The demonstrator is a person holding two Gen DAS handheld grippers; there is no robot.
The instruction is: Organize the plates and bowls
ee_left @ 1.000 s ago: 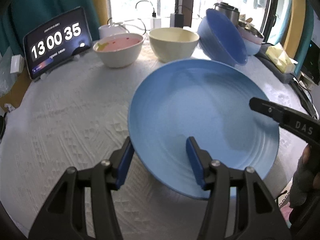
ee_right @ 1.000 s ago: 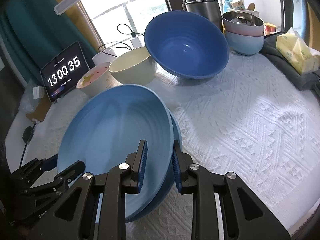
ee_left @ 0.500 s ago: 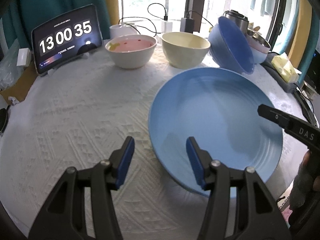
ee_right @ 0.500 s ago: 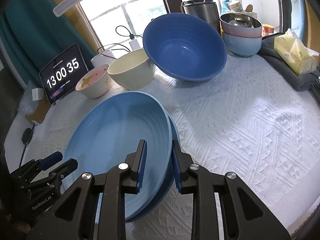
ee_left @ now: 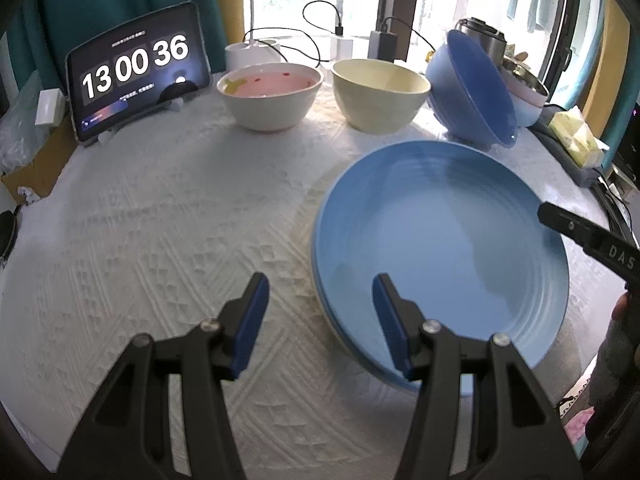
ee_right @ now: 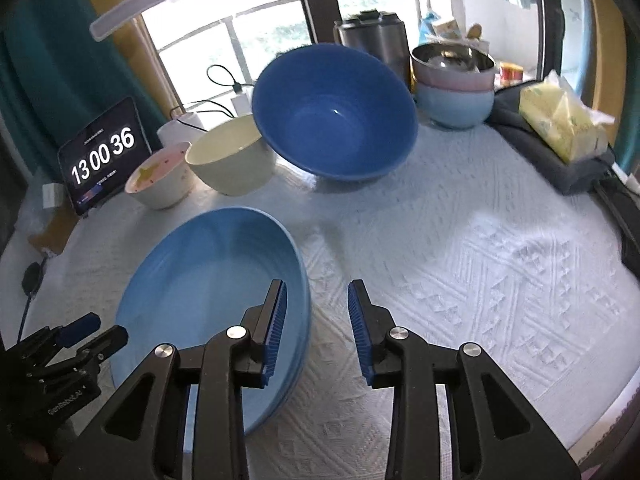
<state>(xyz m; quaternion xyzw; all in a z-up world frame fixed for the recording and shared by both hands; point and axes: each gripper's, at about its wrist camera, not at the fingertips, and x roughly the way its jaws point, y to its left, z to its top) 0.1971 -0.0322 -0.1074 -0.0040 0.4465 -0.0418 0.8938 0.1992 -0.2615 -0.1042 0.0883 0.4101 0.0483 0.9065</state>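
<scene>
lower plate mostly hidden, tissue pack cropped

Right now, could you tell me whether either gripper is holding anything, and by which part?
Nothing is held. The right gripper has just been opening off the rim of the stacked blue plates; the left gripper is open too.

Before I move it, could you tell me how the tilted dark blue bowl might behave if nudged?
The dark blue bowl leans on its side against other bowls, so it would probably rock or tip. It looks rigid and smooth, likely slippery.
</scene>
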